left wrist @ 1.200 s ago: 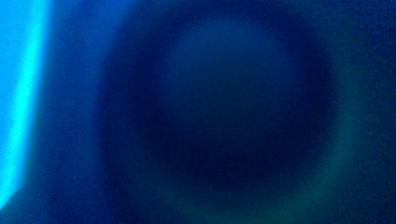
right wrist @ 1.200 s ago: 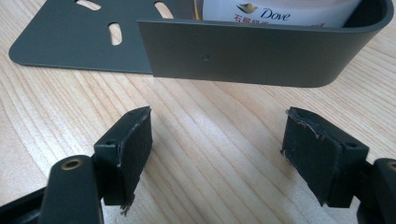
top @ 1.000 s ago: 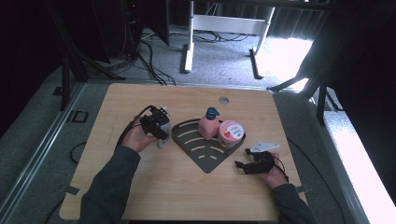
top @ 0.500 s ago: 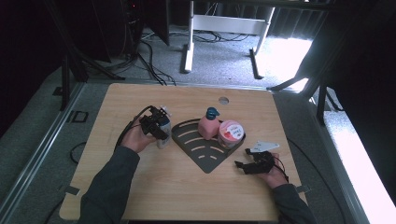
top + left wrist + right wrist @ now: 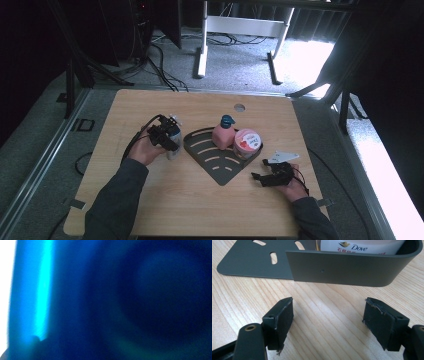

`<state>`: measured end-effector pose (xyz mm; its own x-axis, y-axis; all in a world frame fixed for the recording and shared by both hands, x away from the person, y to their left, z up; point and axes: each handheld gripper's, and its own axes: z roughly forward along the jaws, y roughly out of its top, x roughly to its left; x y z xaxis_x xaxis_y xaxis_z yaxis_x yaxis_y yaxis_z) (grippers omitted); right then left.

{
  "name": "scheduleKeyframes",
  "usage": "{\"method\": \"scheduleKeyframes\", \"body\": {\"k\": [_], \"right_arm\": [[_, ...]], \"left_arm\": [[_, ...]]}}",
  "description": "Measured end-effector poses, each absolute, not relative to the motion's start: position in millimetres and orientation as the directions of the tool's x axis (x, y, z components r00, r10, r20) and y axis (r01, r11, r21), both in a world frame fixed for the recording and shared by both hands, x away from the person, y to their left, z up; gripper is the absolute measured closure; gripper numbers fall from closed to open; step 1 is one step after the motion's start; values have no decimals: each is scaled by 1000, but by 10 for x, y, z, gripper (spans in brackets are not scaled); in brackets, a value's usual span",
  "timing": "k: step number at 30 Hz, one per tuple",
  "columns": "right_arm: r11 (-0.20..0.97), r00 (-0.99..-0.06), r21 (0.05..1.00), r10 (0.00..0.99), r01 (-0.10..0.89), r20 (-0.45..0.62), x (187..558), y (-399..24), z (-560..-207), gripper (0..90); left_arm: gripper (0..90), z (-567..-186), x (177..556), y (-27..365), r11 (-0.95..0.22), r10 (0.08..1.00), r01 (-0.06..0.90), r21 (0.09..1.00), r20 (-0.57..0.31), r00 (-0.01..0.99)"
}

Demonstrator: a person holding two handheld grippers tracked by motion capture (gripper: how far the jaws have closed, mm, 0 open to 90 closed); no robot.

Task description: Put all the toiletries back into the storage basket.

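Observation:
A dark grey fan-shaped tray (image 5: 215,161) lies in the middle of the wooden table. In its back part stand a pink bottle with a teal cap (image 5: 223,135) and a pink Dove jar (image 5: 247,142). Left of the tray stands a blue-grey can (image 5: 173,148). My left gripper (image 5: 167,136) is around the can, shut on it. The left gripper view is a blur of the can's blue surface (image 5: 75,300) right against the lens. My right gripper (image 5: 260,177) rests low on the table right of the tray. Its jaws (image 5: 328,322) are open over bare wood, facing the tray's wall (image 5: 342,267) and the jar (image 5: 362,246).
A round cable hole (image 5: 239,107) sits near the table's far edge. Beyond the table are floor cables (image 5: 160,65) and a white desk frame (image 5: 240,25). Bare wood stretches across the table's front (image 5: 200,210).

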<state>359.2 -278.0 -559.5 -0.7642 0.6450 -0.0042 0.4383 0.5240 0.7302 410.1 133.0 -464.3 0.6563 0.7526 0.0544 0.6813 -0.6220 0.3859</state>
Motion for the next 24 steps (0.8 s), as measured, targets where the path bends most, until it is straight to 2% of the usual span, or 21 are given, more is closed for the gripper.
{"method": "scheduleKeyframes", "body": {"k": [24], "right_arm": [[524, -764, 730, 645, 438, -4, 3592, -2780, -5595, 239]], "left_arm": [[554, -4441, 4056, 1425, -600, 763, 673, 433, 57, 644]]}}
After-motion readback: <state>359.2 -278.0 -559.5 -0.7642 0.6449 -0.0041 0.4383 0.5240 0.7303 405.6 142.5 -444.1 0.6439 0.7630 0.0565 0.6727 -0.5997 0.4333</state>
